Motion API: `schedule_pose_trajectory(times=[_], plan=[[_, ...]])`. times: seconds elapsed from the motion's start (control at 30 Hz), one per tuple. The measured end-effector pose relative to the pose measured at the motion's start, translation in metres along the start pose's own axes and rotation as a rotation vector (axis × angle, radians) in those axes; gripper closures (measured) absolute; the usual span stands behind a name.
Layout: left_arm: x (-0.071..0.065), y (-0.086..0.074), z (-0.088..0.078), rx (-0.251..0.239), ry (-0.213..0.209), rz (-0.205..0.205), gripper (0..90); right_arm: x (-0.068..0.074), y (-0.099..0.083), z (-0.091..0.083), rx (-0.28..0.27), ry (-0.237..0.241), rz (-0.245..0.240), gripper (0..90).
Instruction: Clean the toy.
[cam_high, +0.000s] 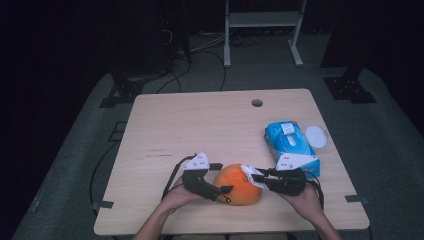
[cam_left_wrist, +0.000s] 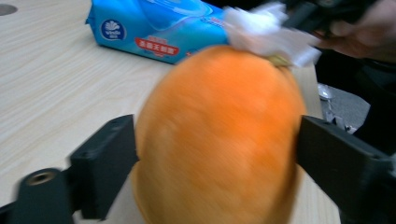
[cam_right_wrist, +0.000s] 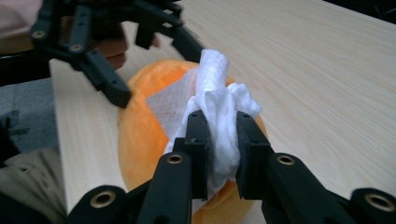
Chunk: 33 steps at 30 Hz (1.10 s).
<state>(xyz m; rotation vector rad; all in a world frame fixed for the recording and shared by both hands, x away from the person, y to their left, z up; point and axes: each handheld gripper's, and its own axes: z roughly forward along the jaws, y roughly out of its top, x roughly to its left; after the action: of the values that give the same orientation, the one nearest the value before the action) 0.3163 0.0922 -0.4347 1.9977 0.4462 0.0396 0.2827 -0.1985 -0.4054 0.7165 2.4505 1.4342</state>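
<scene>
Blue tissue pack (cam_left_wrist: 159, 28) first: a round "vinda" logo at one end and a red banner of Chinese characters too blurred to read; a white flap (cam_high: 287, 128) sits on its top, contents hidden. Just nearer the person than that pack lies the orange plush toy (cam_high: 239, 184) on the table (cam_high: 200, 125). The left gripper (cam_left_wrist: 217, 158) has its jaws set wide, one either side of the toy, with a sliver of gap at each pad. The right gripper (cam_right_wrist: 218, 154) is clamped on a white wipe (cam_right_wrist: 219, 116), pressed against the toy's top. A white lid (cam_high: 316, 135) rests just beside the pack.
</scene>
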Motion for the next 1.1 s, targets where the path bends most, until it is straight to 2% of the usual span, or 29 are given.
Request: schedule_pose_trajectory(times=[0.07,0.13,0.17,0.27,0.37,0.4,0.5,0.57,0.6,0.7,0.8,0.87,0.97,1.03,1.1], plan=[[-0.001,-0.002,0.006,0.016,-0.012,-0.011,11.4,0.003,0.001,0.0,0.002,-0.006,-0.013,76.5],[-0.004,-0.004,0.01,0.016,0.013,0.02,17.7,0.004,0.002,0.0,0.002,-0.024,-0.024,76.6],[-0.006,-0.003,0.009,0.005,0.032,0.04,24.1,0.004,0.004,0.0,0.003,-0.035,-0.029,76.6],[-0.012,0.002,0.005,-0.047,0.093,0.128,36.4,0.003,0.009,-0.002,-0.017,-0.061,-0.029,76.6],[-0.022,0.007,0.006,-0.073,0.157,0.252,37.9,0.003,0.015,-0.004,-0.052,-0.073,-0.021,76.6],[-0.022,0.007,0.007,-0.07,0.158,0.266,37.3,0.004,0.017,-0.004,-0.056,-0.08,-0.029,76.6],[-0.016,0.001,0.007,-0.053,0.146,0.257,36.9,0.004,0.015,0.001,-0.044,-0.078,-0.032,76.6],[-0.012,-0.002,0.004,-0.042,0.128,0.224,36.5,0.002,0.01,0.002,-0.03,-0.085,-0.025,76.7],[-0.011,-0.003,0.003,-0.039,0.123,0.223,35.9,-0.002,0.007,0.002,-0.019,-0.094,-0.019,76.7],[-0.009,-0.008,0.001,-0.048,0.102,0.204,34.1,-0.011,-0.004,-0.002,0.004,-0.111,0.033,76.7],[-0.01,-0.008,0.003,-0.045,0.099,0.2,32.8,-0.014,-0.008,-0.003,0.009,-0.117,0.052,76.7],[-0.012,-0.007,0.004,-0.045,0.1,0.207,32.4,-0.008,-0.002,-0.003,-0.006,-0.122,0.032,76.7],[-0.014,-0.006,0.005,-0.038,0.104,0.221,31.9,0.001,0.009,0.001,-0.041,-0.088,0.007,76.7],[-0.013,-0.007,0.003,-0.034,0.104,0.224,31.7,0.007,0.013,0.005,-0.034,-0.096,-0.036,76.7],[-0.013,-0.008,0.002,-0.035,0.101,0.223,31.8,0.006,0.01,0.005,-0.026,-0.091,-0.021,76.7]])
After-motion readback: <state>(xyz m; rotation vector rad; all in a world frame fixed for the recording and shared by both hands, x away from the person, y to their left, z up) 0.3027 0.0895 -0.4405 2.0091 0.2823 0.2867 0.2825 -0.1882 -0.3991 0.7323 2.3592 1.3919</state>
